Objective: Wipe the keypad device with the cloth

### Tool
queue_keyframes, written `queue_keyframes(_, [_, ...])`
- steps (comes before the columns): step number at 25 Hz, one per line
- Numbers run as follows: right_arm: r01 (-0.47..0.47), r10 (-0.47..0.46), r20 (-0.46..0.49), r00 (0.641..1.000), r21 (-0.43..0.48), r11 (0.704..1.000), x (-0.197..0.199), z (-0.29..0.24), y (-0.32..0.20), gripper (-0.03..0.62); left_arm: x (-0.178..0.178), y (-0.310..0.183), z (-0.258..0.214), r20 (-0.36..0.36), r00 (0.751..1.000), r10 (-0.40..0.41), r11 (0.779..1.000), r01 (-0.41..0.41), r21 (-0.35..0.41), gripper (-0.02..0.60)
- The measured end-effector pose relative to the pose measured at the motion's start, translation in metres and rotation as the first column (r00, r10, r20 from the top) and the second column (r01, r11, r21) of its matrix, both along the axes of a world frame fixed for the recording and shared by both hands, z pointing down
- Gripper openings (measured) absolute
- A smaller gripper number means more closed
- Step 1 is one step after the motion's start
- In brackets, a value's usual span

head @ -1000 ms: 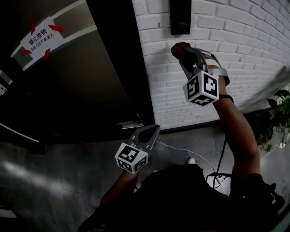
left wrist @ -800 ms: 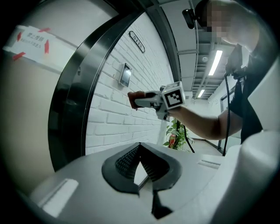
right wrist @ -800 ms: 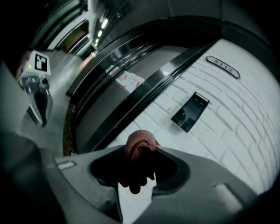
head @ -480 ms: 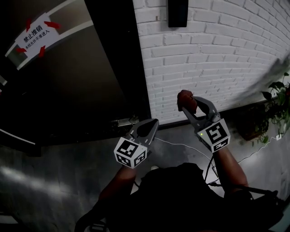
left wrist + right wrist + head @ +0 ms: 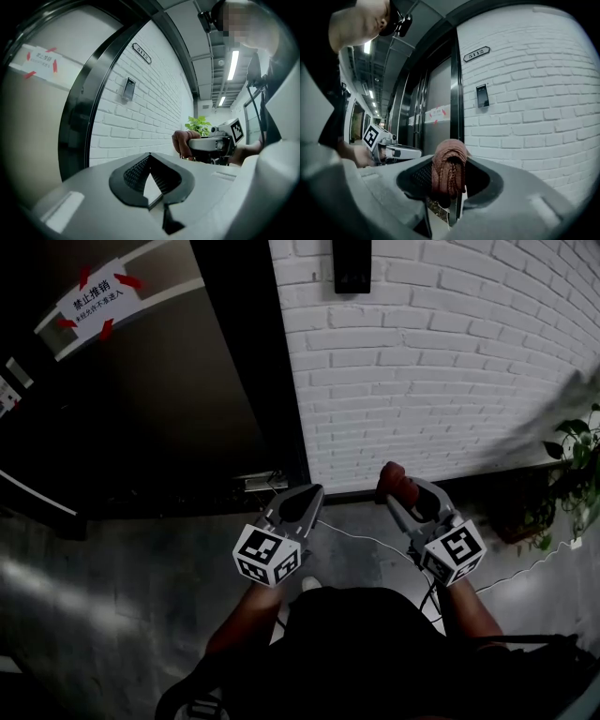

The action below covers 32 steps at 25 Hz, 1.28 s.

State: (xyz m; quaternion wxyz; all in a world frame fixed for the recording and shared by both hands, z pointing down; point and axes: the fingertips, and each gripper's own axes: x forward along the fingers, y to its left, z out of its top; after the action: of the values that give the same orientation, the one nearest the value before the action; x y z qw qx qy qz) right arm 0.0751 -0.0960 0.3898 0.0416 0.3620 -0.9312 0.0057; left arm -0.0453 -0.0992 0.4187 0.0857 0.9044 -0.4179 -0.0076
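The right claw (image 5: 401, 488) pinches the cloth (image 5: 391, 476) down low, well below the keypad (image 5: 351, 266) on the brick wall (image 5: 450, 381); the left claw (image 5: 307, 495) is pressed together, empty.

wall plaque (image 5: 476, 54) "5112", taped door notice (image 5: 94, 298) "禁止推销"

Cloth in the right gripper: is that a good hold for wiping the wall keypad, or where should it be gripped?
The hold looks right. The right gripper clamps the bunched cloth low on its folds, one jaw on each side. That leaves a rounded wad bulging beyond the tips, which should meet the wall-mounted keypad device face-on.
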Motion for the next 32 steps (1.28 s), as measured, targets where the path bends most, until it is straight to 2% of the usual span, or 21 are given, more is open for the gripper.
queue_keyframes(5, [0.006, -0.006, 0.008, 1.000, -0.029, 1.000, 0.033, 0.013, 0.029, 0.141, 0.021, 0.027, 0.004, 0.013, 0.999, -0.036, 0.999, 0.036, -0.021, 0.015])
queue_keyframes(14, [0.042, -0.042, 0.008, 0.999, -0.032, 0.999, 0.056, 0.040, 0.063, 0.140, 0.049, 0.068, 0.022, 0.039, 0.997, -0.068, 0.996, 0.069, -0.047, 0.015])
queue_keyframes(19, [0.046, -0.046, 0.007, 0.999, -0.034, 0.998, 0.065, 0.045, 0.074, 0.140, 0.051, 0.075, 0.016, 0.037, 0.995, -0.095, 0.995, 0.096, -0.026, 0.015])
queue_keyframes(26, [0.042, -0.042, 0.012, 0.999, -0.003, 0.999, 0.073, 0.038, 0.085, 0.140, 0.062, 0.082, 0.010, 0.031, 0.995, -0.093, 0.996, 0.093, -0.008, 0.015])
queue_keyframes(32, [0.038, -0.038, 0.021, 0.999, -0.017, 0.999, 0.074, 0.043, 0.093, 0.140, 0.064, 0.086, 0.006, 0.030, 0.994, -0.103, 0.995, 0.103, 0.009, 0.016])
